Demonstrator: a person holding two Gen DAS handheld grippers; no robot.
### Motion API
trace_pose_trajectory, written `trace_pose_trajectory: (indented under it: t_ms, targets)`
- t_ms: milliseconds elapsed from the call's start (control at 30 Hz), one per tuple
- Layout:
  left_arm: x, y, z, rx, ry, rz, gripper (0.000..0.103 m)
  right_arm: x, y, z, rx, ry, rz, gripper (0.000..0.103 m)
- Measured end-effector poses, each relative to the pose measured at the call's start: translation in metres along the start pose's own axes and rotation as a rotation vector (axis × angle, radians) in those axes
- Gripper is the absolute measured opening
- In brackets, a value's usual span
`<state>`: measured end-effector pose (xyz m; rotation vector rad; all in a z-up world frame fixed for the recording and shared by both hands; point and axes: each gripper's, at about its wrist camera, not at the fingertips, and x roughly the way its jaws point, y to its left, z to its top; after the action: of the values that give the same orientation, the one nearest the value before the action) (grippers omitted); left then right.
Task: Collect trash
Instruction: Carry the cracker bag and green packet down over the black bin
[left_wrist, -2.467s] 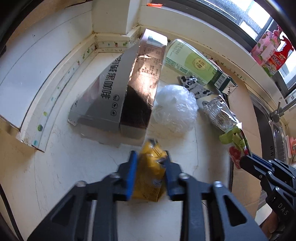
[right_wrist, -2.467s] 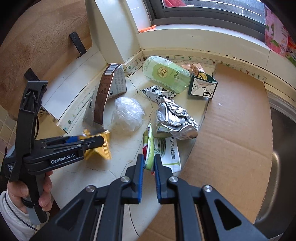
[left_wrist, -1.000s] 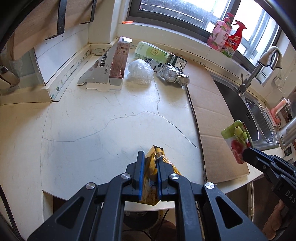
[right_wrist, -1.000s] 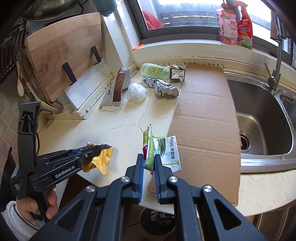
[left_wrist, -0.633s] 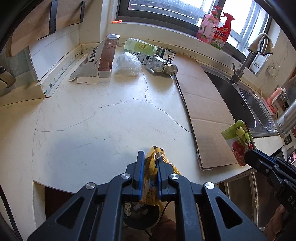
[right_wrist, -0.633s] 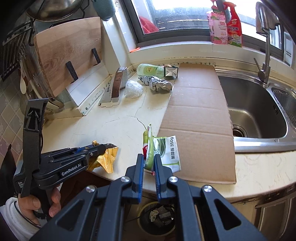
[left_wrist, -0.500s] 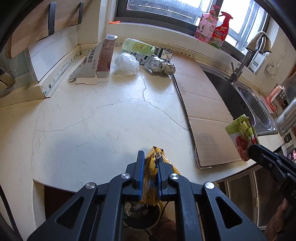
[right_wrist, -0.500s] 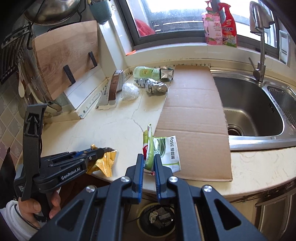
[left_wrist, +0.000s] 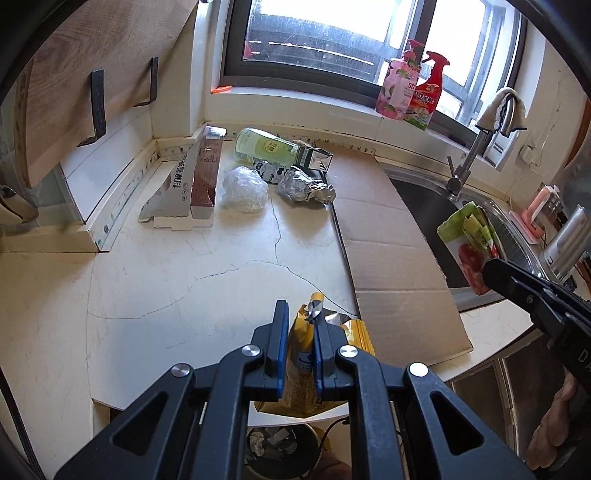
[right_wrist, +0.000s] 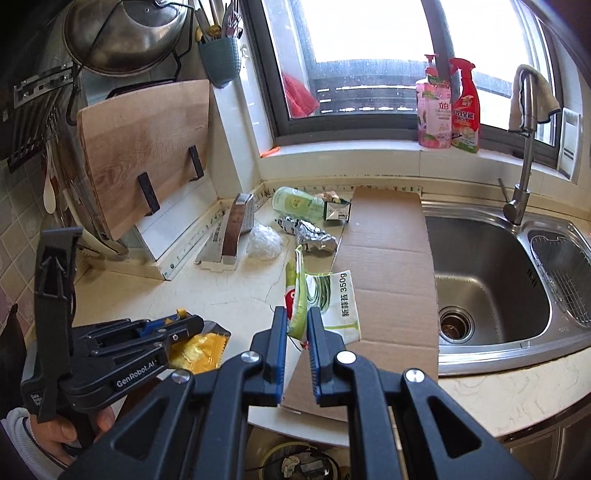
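My left gripper (left_wrist: 300, 321) is shut on a crumpled yellow snack wrapper (left_wrist: 301, 363) and holds it over the counter's front edge, above a round trash bin (left_wrist: 275, 448) on the floor. My right gripper (right_wrist: 296, 320) is shut on a green and white food bag (right_wrist: 327, 297), also over the front edge; the bin (right_wrist: 295, 463) shows below it. More trash lies at the back of the counter: a grey and brown carton (left_wrist: 188, 184), a clear plastic wad (left_wrist: 243, 188), crumpled foil (left_wrist: 306, 188) and a green bottle (left_wrist: 266, 149).
A flat cardboard sheet (right_wrist: 384, 258) covers the counter beside the steel sink (right_wrist: 487, 280) with its tap (right_wrist: 521, 155). A wooden cutting board (right_wrist: 140, 147) leans at the left wall. Cleaner bottles (right_wrist: 448, 107) stand on the window sill.
Both grippers pulled back from the trash pile at the wall to the counter's front edge, carrying the yellow wrapper and the green bag. The bin came into view below.
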<state>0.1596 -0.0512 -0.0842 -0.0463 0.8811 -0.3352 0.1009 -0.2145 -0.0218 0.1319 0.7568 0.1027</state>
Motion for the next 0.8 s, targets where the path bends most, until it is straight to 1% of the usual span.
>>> trace_pose_trajectory:
  t_ms: [167, 367, 500, 633, 800]
  targets:
    - [0.012, 0.005, -0.020, -0.007, 0.026, 0.008, 0.009, 0.013, -0.003, -0.019, -0.001, 0.040, -0.003, 0.010]
    - [0.026, 0.017, -0.049, -0.051, 0.062, 0.008, 0.009, 0.019, -0.007, -0.050, 0.020, 0.073, -0.003, 0.010]
    - [0.028, 0.020, -0.072, -0.058, 0.073, -0.007, 0.009, 0.015, -0.004, -0.074, 0.042, 0.082, -0.005, 0.010]
    - [0.021, 0.016, -0.093, -0.035, 0.066, -0.028, 0.009, 0.004, 0.003, -0.102, 0.066, 0.088, 0.002, 0.010]
    - [0.021, 0.013, -0.121, -0.023, 0.098, -0.056, 0.009, -0.004, 0.013, -0.138, 0.091, 0.124, 0.004, 0.010]
